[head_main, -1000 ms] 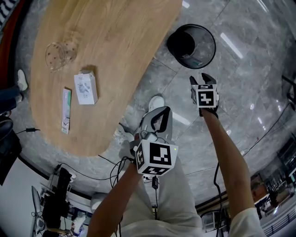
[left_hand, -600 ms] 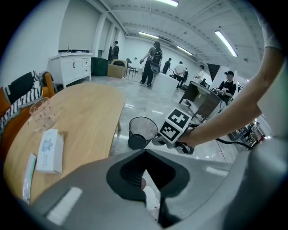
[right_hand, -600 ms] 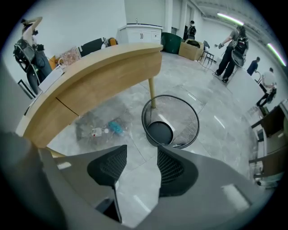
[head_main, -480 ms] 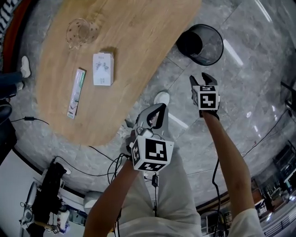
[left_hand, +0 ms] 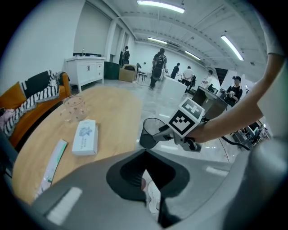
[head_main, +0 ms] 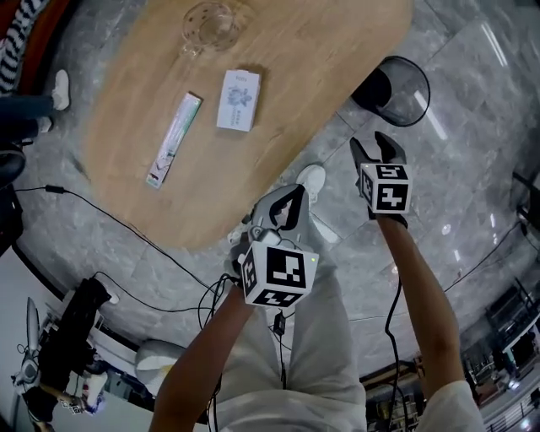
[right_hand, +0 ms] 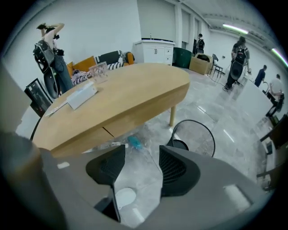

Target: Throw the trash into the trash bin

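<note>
With the left gripper [head_main: 294, 199] jaws closed on nothing and the right gripper [head_main: 371, 143] jaws just opened wider, empty, reach for the white box [head_main: 239, 99], seemingly trash, on the worktop [head_main: 295, 76], grip its narrow sides squarely, then carry it over the bin [head_main: 417, 99].

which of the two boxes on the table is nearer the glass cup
The wider white box, lying just below the glass cup in the head view; the long thin green-edged box lies farther from it.
</note>
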